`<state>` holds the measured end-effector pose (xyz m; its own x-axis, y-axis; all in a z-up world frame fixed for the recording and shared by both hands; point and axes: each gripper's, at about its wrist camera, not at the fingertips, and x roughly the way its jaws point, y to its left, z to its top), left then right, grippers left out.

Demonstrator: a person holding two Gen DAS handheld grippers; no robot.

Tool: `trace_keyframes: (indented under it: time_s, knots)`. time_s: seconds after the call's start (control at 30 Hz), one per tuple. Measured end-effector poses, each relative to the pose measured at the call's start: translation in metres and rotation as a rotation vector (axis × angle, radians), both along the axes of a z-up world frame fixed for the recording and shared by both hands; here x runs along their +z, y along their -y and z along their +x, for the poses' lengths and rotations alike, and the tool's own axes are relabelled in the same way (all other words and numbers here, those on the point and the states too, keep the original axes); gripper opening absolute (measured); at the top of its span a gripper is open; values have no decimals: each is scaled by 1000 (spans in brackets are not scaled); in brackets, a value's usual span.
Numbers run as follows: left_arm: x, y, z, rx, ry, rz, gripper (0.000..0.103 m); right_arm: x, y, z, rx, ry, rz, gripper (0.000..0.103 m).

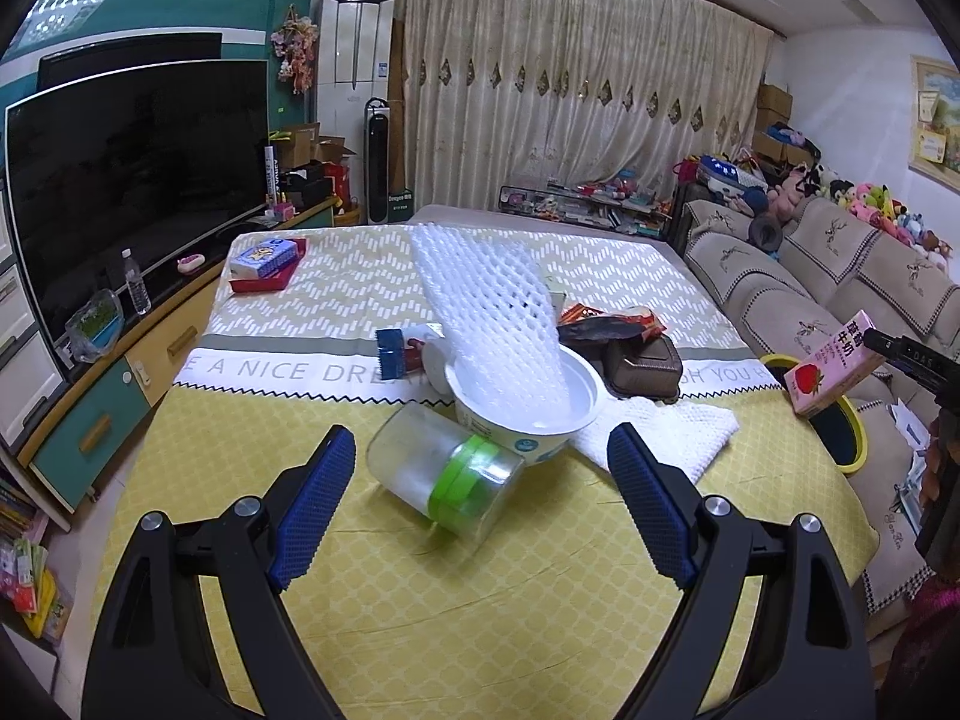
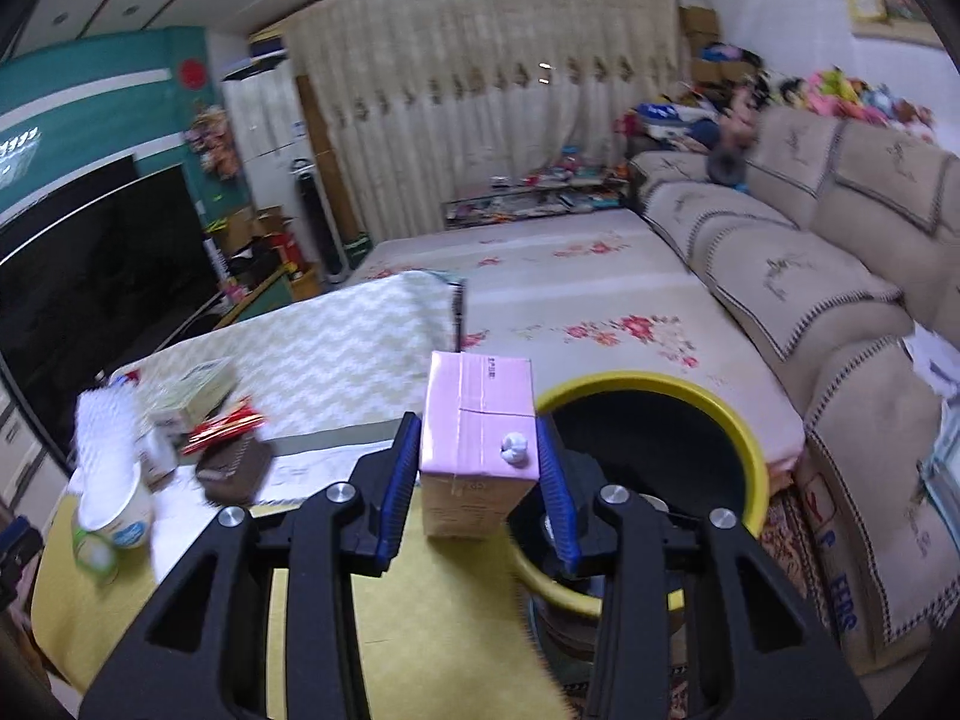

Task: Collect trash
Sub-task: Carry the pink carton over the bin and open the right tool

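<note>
The pink milk carton [image 2: 477,438] sits clamped between the blue pads of the right gripper [image 2: 478,468], pointing slightly downward, at the near left rim of the yellow-rimmed bin [image 2: 753,456] right of the table. The left gripper [image 1: 483,504], fingers wide apart and empty, angles down over a toppled clear jar [image 1: 447,471] touching a white cup [image 1: 528,414].

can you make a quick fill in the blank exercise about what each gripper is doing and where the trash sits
1. The right gripper is shut on a ____ milk carton.
2. Just beyond the carton stands a bin with a ____ rim.
3. The clear jar with the green band lies on its ____ ahead of the open left gripper.
4. The white foam net sticks out of a white ____.

Missing words: pink; yellow; side; cup
</note>
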<state>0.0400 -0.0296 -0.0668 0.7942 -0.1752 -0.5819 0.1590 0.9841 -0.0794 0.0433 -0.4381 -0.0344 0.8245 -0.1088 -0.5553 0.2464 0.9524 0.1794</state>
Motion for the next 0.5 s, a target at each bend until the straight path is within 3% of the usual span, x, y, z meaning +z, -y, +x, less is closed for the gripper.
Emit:
trace_keyframes:
  time_s: [0.27,0.5]
  knots:
    - [-2,12,5,-20,-6,13,85,-21,43,1,-101,-21,44,37]
    - [-3,15,5,-26,-11,18,85,-39,54,12,-152,-62,30,37]
